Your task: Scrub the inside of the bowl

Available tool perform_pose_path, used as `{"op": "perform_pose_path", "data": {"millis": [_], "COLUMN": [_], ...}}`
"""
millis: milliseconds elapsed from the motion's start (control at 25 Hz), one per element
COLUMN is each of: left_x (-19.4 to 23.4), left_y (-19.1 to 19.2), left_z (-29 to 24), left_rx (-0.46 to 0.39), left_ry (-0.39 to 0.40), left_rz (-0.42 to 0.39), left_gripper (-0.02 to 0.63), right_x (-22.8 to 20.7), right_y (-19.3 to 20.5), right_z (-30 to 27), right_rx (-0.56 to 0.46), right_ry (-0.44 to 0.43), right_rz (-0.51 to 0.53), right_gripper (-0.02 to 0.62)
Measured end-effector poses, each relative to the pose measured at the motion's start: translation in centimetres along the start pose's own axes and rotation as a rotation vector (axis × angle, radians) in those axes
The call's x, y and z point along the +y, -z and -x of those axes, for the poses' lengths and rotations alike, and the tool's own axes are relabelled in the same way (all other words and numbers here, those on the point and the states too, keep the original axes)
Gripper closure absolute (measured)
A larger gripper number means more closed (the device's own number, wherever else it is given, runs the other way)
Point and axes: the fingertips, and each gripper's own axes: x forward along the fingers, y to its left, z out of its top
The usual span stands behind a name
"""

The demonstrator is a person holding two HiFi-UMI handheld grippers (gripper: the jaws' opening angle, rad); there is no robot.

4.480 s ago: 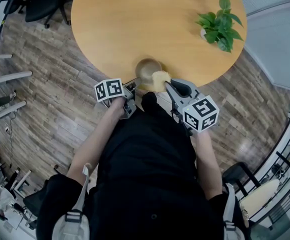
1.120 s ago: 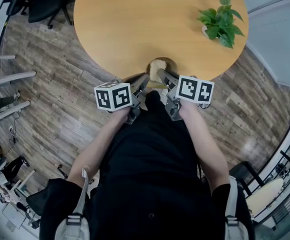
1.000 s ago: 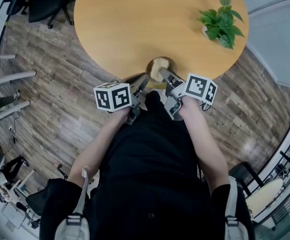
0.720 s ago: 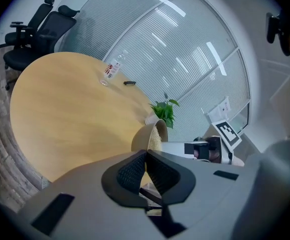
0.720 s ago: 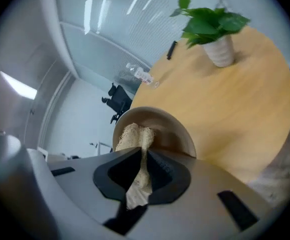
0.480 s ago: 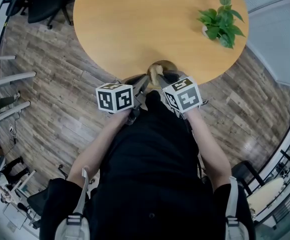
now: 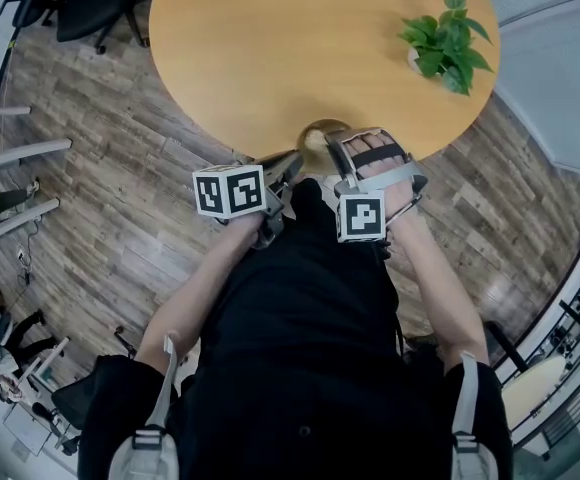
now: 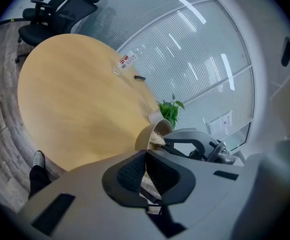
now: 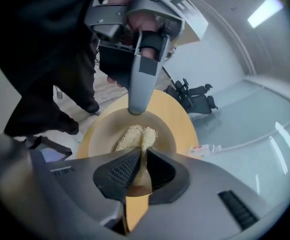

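A round tan bowl [image 7: 313,135] sits at the near edge of the table [image 7: 270,48], just above centre in the head view. Inside it, a pale yellow fibrous scrubbing pad [image 9: 135,134] stands folded against the bottom.

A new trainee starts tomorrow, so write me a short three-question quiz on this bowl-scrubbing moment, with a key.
1. True or false: the right gripper is empty.
2. What is the left gripper clamped on? A) the potted plant B) the rim of the bowl C) the bottle
3. Fill in: the scrub pad is inside the ____.
Key: 1 false, it is shut on the scrub pad; 2 B; 3 bowl.
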Motion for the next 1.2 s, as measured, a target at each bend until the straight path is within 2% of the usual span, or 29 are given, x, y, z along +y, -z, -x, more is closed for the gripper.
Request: {"op": "perform_pose_path", "data": {"millis": [280, 400, 480, 640, 760, 1000, 1200], "left_x": [-0.3, -0.6, -0.9, -0.8, -0.5, -0.1, -0.1], "left_y": [0.7, 0.5, 0.1, -0.4, -0.6, -1.2, -1.4], "left_z": [0.2, 0.5, 0.7, 1.3, 1.6, 1.5, 1.4], "left_rx": [0.004, -0.014, -0.038, -0.068, -0.086, -0.108, -0.099], "left_ry": [0.025, 0.043, 0.059, 0.045, 0.033, 0.010, -0.018], "left_rz": [0.027, 0.036, 0.031, 0.013, 0.017, 0.003, -0.044], "left_gripper": [0.592, 0.591, 0.591, 0.589, 0.589, 0.589, 0.588], "right_x": [-1.1, -1.3, -1.2, -1.1, -0.5, -0.4, 0.6], "right_y": [-1.1, -1.1, -0.8, -0.6, -0.7, -0.3, 0.4], "right_z": [1.2, 0.9, 0.3, -0.5, -1.1, -1.6, -1.7], "right_rx": [-0.105, -0.111, -0.118, -0.143, -0.144, -0.157, -0.104], "right_ry": [0.093, 0.109, 0.094, 0.016, -0.079, -0.280, -0.424], "right_rz": [0.218, 0.232, 0.176, -0.013, -0.192, -0.683, -1.079], "right_gripper": [0.557, 0.557, 0.557, 0.557, 0.557, 0.557, 0.557]}}
